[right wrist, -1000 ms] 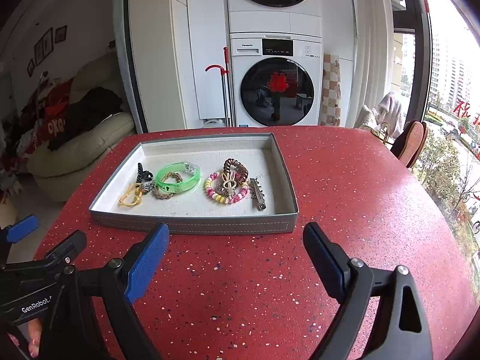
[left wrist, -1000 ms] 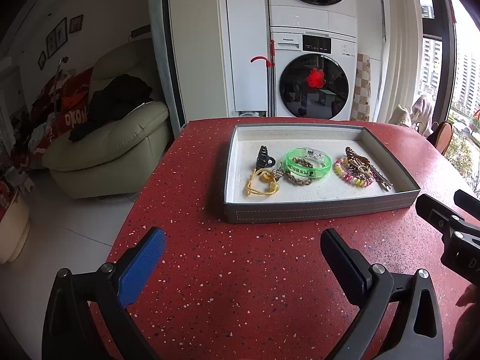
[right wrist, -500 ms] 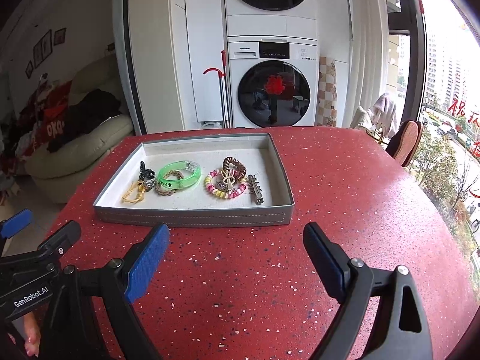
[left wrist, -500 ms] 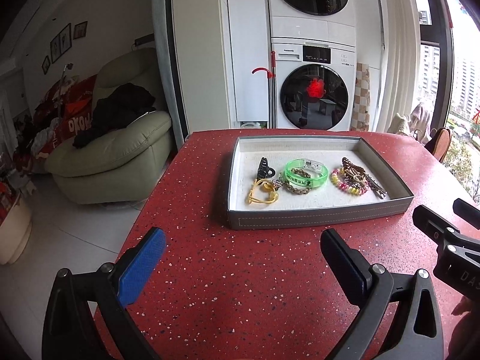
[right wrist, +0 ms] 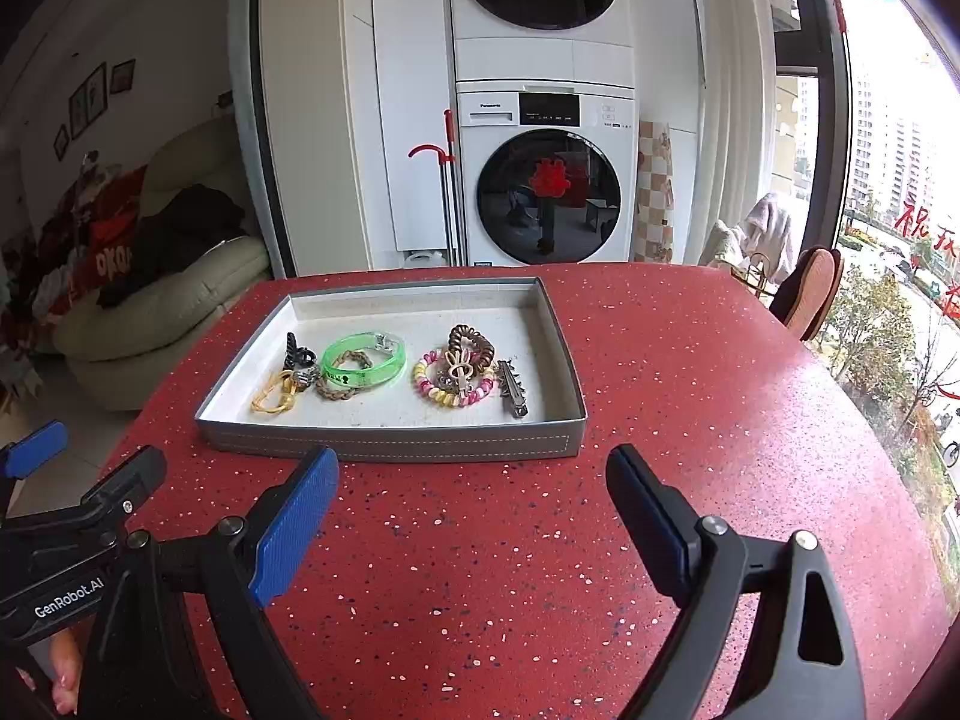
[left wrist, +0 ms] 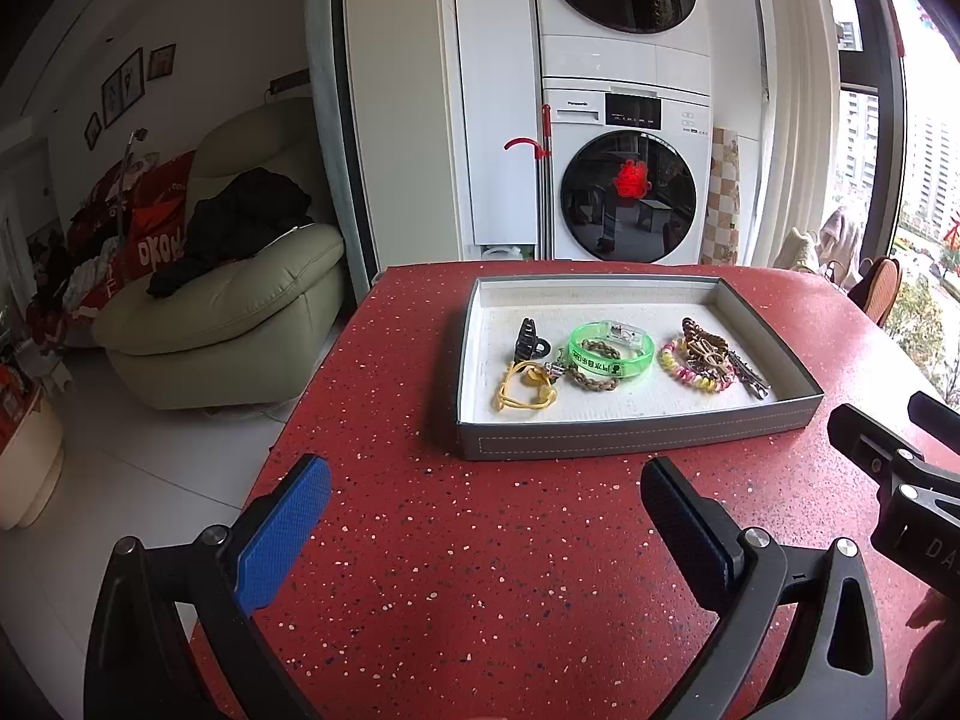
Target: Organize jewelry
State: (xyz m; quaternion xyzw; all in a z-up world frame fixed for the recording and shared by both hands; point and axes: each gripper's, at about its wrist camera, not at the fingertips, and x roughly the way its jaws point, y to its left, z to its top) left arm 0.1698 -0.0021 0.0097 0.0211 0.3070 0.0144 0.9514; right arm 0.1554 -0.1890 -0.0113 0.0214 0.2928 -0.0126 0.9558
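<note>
We hold both tongs, left (left wrist: 486, 516) and right (right wrist: 474, 495), wide and empty above the speckled red desk (right wrist: 690, 420); at twelve o'clock, the grey tray (right wrist: 384, 441) holds bracelets (right wrist: 363, 360); only our right view shows a chair (right wrist: 810, 294).

I read "Panasonic" on the white front-loading washing machine (right wrist: 543, 177), "GenRobot.AI" on the black left gripper (right wrist: 84, 516), and "OKO" on a red cushion (left wrist: 159, 249).
</note>
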